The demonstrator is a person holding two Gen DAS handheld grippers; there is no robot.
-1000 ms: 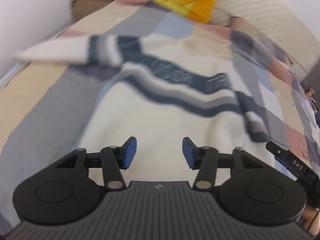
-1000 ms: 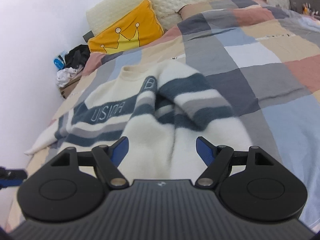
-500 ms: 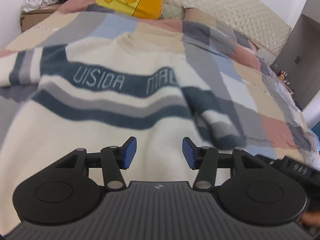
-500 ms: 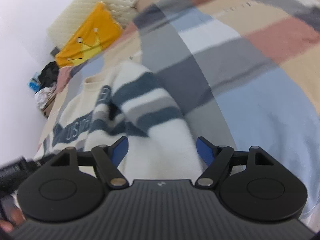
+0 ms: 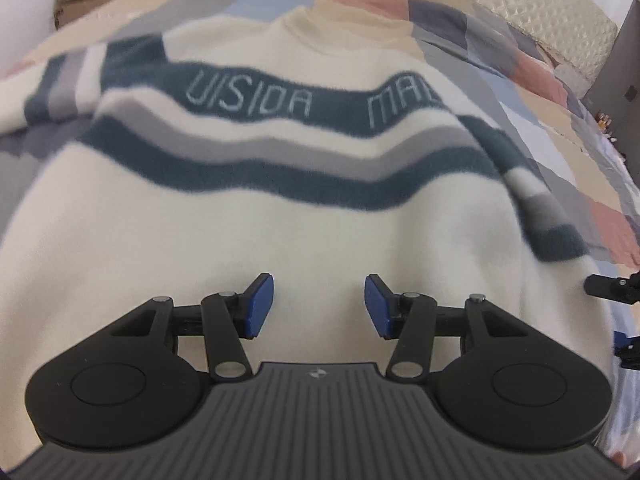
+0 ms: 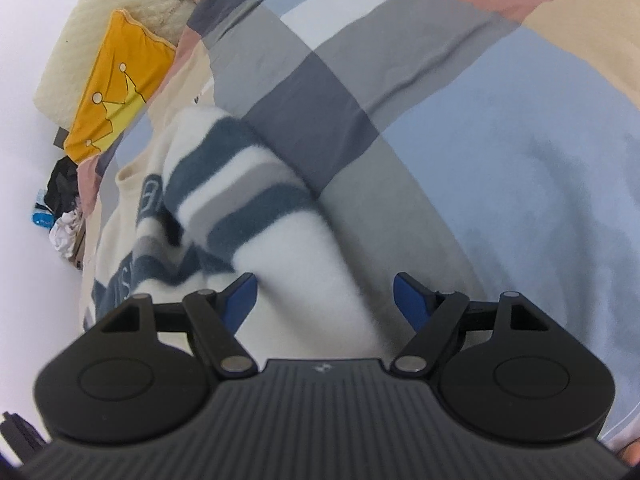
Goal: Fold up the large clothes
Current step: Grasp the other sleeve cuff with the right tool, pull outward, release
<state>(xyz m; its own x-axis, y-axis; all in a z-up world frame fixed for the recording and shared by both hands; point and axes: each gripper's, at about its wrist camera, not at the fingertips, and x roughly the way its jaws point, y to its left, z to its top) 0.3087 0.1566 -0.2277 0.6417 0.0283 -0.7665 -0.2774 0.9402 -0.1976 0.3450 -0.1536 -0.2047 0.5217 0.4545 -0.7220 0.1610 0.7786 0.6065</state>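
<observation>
On the checked bedspread (image 6: 500, 152), front up: cream striped fleece sweater (image 5: 280, 216), judged soft, bulky, limp, best pinched at hem or folded sleeve (image 6: 256, 200); left gripper (image 5: 319, 312) and right gripper (image 6: 325, 302) both spread, empty.

One sweater, two tools, one cushion on a bed

One cream sweater (image 5: 256, 240) with blue and grey stripes lies on one checked bed cover (image 6: 500, 152); one yellow crown cushion (image 6: 116, 88) sits beside one quilted cream pillow (image 5: 532, 8); two tools show, the left tool (image 5: 319, 306) and right tool (image 6: 324, 300).
</observation>
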